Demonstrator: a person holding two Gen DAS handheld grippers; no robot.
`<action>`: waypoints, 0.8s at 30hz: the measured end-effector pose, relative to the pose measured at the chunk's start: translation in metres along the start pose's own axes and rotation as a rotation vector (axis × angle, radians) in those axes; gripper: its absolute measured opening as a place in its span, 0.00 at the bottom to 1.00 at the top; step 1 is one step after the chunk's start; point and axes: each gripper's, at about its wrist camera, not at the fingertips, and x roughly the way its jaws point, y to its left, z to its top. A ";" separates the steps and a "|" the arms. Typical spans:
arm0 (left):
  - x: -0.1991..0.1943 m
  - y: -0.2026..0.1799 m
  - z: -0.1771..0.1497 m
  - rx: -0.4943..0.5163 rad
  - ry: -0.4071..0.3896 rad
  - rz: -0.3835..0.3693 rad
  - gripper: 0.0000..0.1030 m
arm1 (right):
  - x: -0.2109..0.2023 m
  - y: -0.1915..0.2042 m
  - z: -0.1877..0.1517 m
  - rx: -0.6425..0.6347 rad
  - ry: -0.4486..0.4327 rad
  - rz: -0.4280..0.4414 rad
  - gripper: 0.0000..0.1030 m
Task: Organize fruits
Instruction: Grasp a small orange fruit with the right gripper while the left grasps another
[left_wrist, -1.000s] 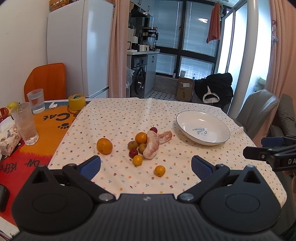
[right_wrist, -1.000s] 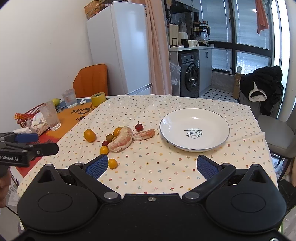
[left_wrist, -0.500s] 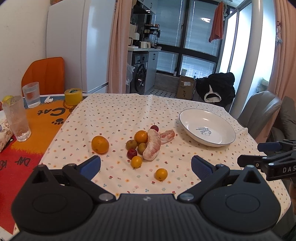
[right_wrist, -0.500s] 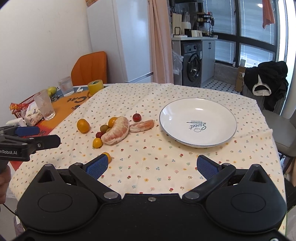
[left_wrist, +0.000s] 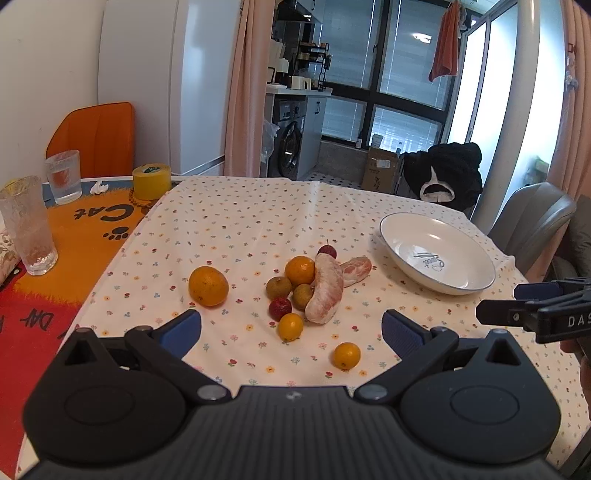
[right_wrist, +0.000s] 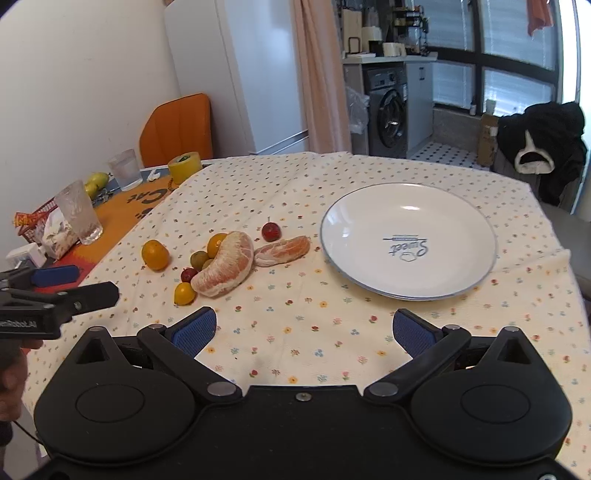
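The cream tablecloth with small printed flowers lies under everything I have to sort. On it, to my right, sits the wide white plate with a thin blue rim, with nothing in it. The fruits lie well apart from it, to its left: a large peeled pomelo wedge, a smaller peeled segment beside it, a big round orange off on its own, then small tangerines, brownish round fruits and two little red ones clustered against the wedge.

My left gripper hovers above the pile, jaws spread wide and holding nothing. My right gripper hangs in front of the plate, also spread and empty.

I judge the round fruits the risk: a nudge from one finger could roll them, and the lone small tangerine nearest me sits close to the table edge. The soft pomelo flesh could tear if I pinch hard.
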 end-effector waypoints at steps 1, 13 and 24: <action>0.003 0.001 0.000 -0.001 0.005 0.003 1.00 | 0.003 0.000 0.001 -0.001 0.007 0.003 1.00; 0.027 0.014 -0.003 -0.047 0.036 0.012 1.00 | 0.034 0.008 0.013 -0.052 0.046 0.075 1.00; 0.040 0.023 -0.012 -0.075 0.028 -0.002 0.94 | 0.059 0.024 0.013 -0.105 0.091 0.211 0.91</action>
